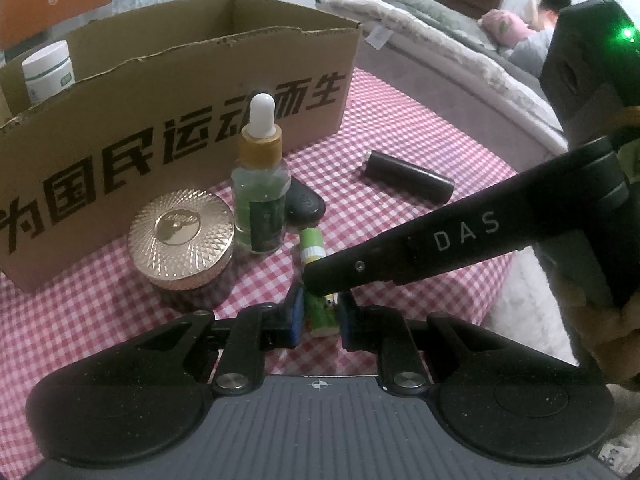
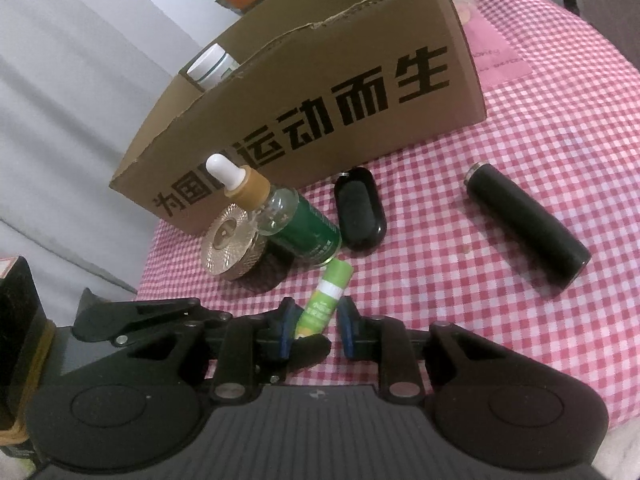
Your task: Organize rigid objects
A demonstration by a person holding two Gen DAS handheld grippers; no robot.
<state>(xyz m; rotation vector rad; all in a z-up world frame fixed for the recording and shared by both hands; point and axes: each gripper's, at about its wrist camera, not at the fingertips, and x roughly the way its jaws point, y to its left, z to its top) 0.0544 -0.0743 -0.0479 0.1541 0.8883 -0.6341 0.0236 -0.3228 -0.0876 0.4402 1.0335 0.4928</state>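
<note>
A small green tube point(image 1: 312, 244) lies on the red-checked cloth point(image 1: 380, 136). My left gripper point(image 1: 320, 314) is shut on its near end, blue pads against both sides. One finger point(image 1: 400, 252) of my right gripper reaches in from the right and covers the tube's middle. In the right wrist view the green tube point(image 2: 326, 292) lies between the blue pads of my right gripper point(image 2: 314, 328), with a thin gap at the right pad, so that gripper is open. A black fingertip point(image 2: 310, 350) of the left gripper crosses below it.
An open cardboard box point(image 1: 180, 120) stands behind, with a white jar point(image 1: 48, 68) inside. In front of it stand a dropper bottle point(image 1: 262, 196) and a gold-lidded jar point(image 1: 182, 236), with a black oval case point(image 1: 306, 202) and a dark cylinder point(image 1: 408, 176) lying nearby. A person point(image 1: 548, 4) lies on a bed beyond.
</note>
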